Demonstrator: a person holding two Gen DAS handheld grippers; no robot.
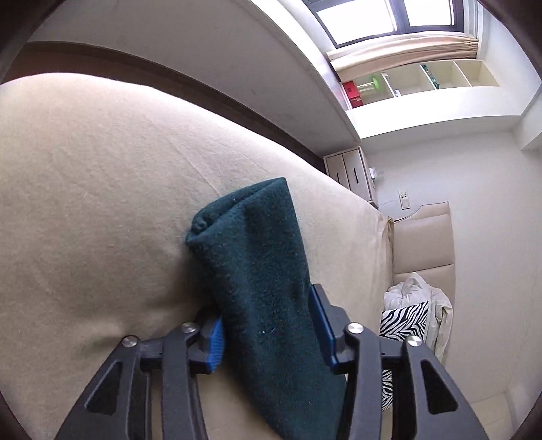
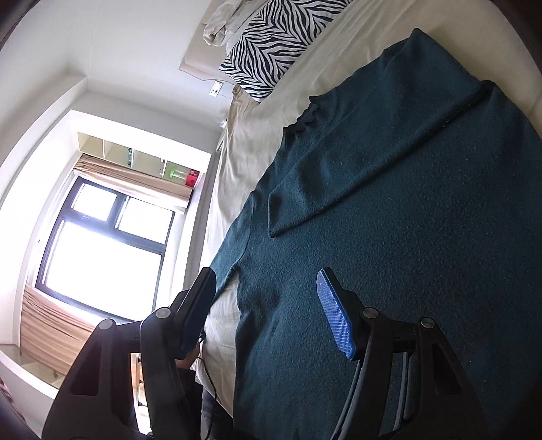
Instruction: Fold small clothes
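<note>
A dark teal knit sweater (image 2: 389, 210) lies spread on the beige bed sheet (image 2: 250, 125), with one sleeve (image 2: 355, 159) folded across its body. In the left wrist view a sleeve of the sweater (image 1: 261, 270) runs between my left gripper's (image 1: 267, 335) blue-padded fingers, which stand a little apart on either side of the cloth. My right gripper (image 2: 267, 294) is open above the sweater's near edge, one finger over the cloth, the other past the bed's edge.
A zebra-print pillow (image 2: 274, 37) and a crumpled white cloth (image 2: 223, 23) lie at the head of the bed by a padded headboard (image 1: 423, 243). A bright window (image 2: 101, 237), curtains and wall shelves (image 1: 423, 78) stand beyond. The beige sheet (image 1: 101, 203) stretches wide to the left.
</note>
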